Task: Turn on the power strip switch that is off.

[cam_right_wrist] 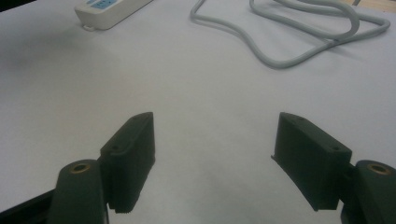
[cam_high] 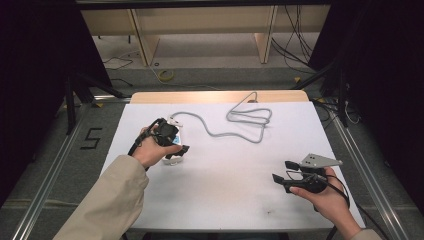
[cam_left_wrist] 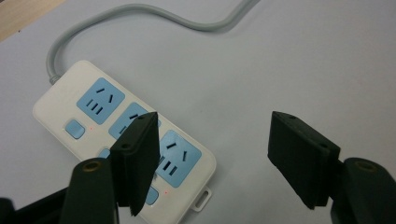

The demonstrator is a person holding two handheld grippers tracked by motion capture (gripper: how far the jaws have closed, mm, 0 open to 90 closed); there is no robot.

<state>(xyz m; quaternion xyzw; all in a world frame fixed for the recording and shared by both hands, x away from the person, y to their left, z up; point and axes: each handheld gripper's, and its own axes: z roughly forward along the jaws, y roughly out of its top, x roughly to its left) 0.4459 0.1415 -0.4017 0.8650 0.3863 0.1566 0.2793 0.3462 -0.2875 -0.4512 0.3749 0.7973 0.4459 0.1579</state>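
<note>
Power strip (cam_high: 173,150) sits at the left middle of the white table (cam_high: 225,190), directly under the left gripper (cam_high: 172,150), so the left hand (cam_high: 150,150) is by far the nearer; the right gripper (cam_high: 287,172) hangs well apart at about 4 o'clock from the strip, near the table's right front corner. In the left gripper view the strip's (cam_left_wrist: 121,135) long axis runs from 10 o'clock to 4 o'clock, with its grey cable (cam_left_wrist: 140,18) leaving the 10 o'clock end and curving off toward 1 o'clock. The left jaw stands over the strip's middle socket, the other over bare table to the right; the jaws are spread wide and press on nothing. The right gripper's (cam_right_wrist: 215,154) jaws are likewise apart and empty, with the strip (cam_right_wrist: 109,9) far off at 11 o'clock.

The strip is a flat white slab with rounded corners, three pale-blue sockets in a row (each with a small blue switch beside it) and a mounting tab at its near end.
</note>
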